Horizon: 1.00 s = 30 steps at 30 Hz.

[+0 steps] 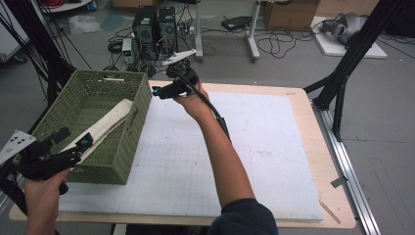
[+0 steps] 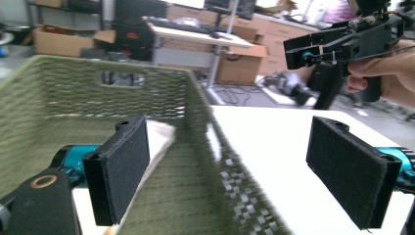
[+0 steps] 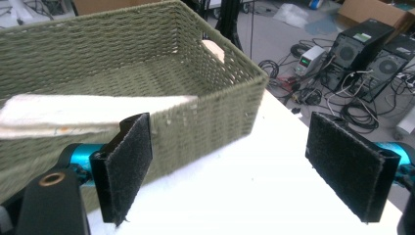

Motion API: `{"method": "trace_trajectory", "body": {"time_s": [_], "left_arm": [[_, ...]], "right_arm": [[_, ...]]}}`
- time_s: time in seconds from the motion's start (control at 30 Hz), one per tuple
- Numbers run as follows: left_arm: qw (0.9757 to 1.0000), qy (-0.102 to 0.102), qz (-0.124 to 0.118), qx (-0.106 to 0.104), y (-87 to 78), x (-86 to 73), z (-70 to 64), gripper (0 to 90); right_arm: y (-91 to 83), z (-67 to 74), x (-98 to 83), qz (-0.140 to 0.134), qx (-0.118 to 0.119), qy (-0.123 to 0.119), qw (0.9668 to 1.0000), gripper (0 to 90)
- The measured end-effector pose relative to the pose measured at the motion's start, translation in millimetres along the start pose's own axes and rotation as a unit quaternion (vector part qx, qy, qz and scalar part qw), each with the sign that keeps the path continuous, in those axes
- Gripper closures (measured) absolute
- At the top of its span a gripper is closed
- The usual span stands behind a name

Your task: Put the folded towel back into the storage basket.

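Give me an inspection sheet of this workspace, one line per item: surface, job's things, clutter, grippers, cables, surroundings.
Surface: white gridded mat on a wooden table; faint smudges on the mat.
Job's things: green woven basket at the table's left; a folded white cloth lies inside, one end leaning up on the basket's wall.
Clutter: nothing seen on the mat.
Grippers: left gripper open, its jaws straddling the basket's near wall; right gripper open, held in the air beside the basket's far corner, holding nothing.
Cables: a black cable runs from the right gripper along the forearm.
Surroundings: computer towers, loose floor cables, cardboard boxes, black frame legs.
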<state>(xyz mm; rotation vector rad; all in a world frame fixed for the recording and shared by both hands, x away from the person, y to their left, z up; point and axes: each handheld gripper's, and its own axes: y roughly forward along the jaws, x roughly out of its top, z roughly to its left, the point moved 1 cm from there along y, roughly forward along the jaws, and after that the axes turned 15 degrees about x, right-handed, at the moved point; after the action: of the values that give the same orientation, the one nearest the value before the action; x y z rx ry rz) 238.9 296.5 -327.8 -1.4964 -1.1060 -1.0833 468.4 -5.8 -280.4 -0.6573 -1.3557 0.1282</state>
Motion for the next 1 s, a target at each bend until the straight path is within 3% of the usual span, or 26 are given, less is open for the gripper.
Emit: {"method": "trace_trajectory", "body": {"time_s": [0.13,0.27,0.6,0.87,0.93,1.0], "left_arm": [[0.9994,0.022,0.001,-0.028,5.4,-0.5,-15.6,17.2],[0.9982,0.021,0.003,-0.057,10.3,-0.5,-30.5,17.4],[0.9901,0.037,0.024,-0.133,24.8,-5.6,-71.6,18.2],[0.9794,0.069,0.041,-0.185,40.0,-18.7,-112.0,18.2],[0.9742,0.065,0.047,-0.211,42.5,-22.1,-124.0,18.2],[0.9686,0.077,0.049,-0.231,44.8,-25.3,-137.3,18.7]], "right_arm": [[-27.5,2.2,-15.1,-0.002,-0.003,0.006,1.0,16.5],[-56.6,3.4,-32.3,0.001,-0.015,0.008,0.9998,16.5],[-127.2,7.7,-84.4,-0.013,-0.038,0.034,0.9986,16.4],[-177.3,14.2,-135.1,-0.029,-0.08,0.06,0.9946,16.4],[-186.5,16.1,-148.6,-0.043,-0.087,0.077,0.9922,16.4],[-193.5,17.6,-161.8,-0.044,-0.093,0.084,0.9911,16.4]]}}
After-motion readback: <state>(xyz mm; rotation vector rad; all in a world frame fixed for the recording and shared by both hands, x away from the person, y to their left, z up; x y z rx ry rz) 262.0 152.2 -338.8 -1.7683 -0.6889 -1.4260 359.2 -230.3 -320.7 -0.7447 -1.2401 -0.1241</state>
